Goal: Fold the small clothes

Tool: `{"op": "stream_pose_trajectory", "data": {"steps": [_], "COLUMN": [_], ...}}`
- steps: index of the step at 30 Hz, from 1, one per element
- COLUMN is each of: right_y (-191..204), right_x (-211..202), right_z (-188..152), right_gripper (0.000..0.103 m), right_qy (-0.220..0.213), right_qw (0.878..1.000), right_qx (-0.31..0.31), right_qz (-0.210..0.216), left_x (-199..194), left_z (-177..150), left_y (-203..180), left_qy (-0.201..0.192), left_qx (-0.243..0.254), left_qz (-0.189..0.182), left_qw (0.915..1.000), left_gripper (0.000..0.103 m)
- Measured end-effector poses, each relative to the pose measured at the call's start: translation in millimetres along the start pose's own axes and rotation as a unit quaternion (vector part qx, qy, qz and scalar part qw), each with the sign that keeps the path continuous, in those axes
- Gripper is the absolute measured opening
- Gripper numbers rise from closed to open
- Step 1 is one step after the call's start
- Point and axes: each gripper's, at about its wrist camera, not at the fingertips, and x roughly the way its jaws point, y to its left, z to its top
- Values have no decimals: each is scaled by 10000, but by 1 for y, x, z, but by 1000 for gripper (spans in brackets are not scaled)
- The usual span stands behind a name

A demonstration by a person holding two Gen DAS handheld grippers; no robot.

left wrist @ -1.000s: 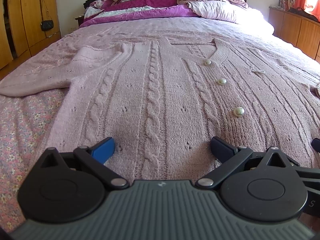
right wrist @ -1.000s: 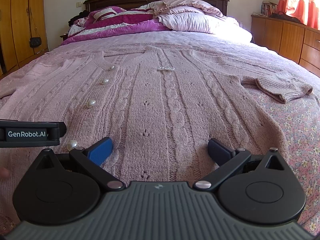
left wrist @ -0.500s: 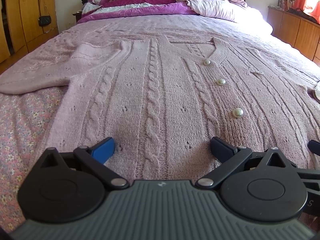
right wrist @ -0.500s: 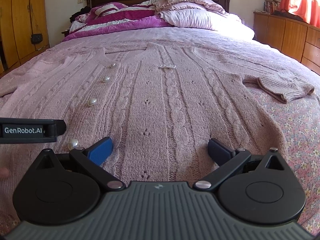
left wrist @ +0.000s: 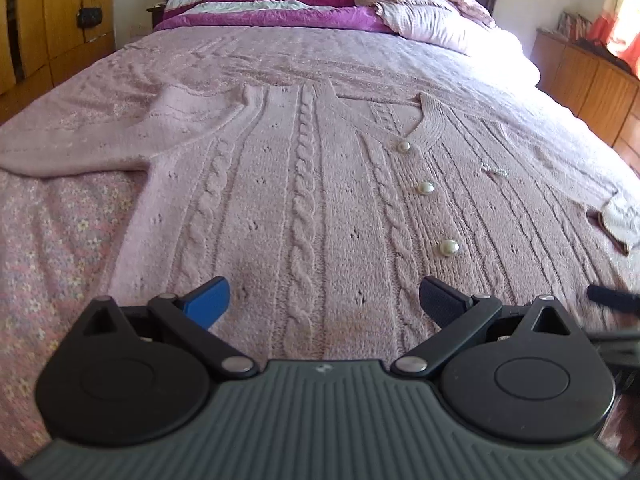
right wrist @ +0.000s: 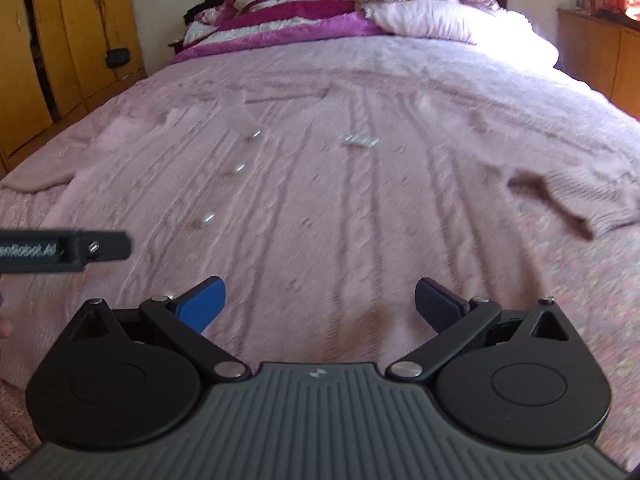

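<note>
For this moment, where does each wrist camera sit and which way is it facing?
Left wrist: above the cardigan's hem, facing the headboard; its open fingers show, nothing held.
Right wrist: farther right, same heading, blurred; its open fingers and the left gripper's body at left show.
Shared: cardigan, pearl buttons, pillows.

Black left gripper [left wrist: 323,300] and right gripper [right wrist: 320,300] (one blue pad each), ribbed grey housings.

Matt cable-knit cardigan [left wrist: 304,208], glossy buttons [left wrist: 449,247]
</note>
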Motion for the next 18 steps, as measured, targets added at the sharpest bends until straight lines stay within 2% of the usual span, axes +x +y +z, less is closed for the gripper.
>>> {"op": "stream_pose_trajectory", "data": {"steps": [5,9,13,16,18], "right_y": [-33,-63,-94,-119,-137], "right_x": [0,0,0,4,12], "right_z": [11,21,31,40,45], "right_gripper": [103,103,103,103,103], "right_qy": [9,-65,-380,-689,-647], "right_qw": [9992,9980,9938,9880,9859], "right_qx": [366,457,527,555,614], "right_qz": [-167,-425,-902,-1268,-1415], "left_x": [-1,3,11,21,28], "left_z": [6,11,14,15,15], "left_y": [7,9,14,17,16], "left_qy": [32,-6,5,199,322], "left_qx": [-55,45,37,-151,-172], "left_qz": [-48,52,49,-32,40], "left_qw": [10000,10000,10000,9997,9993], "left_gripper": [103,103,103,103,103]}}
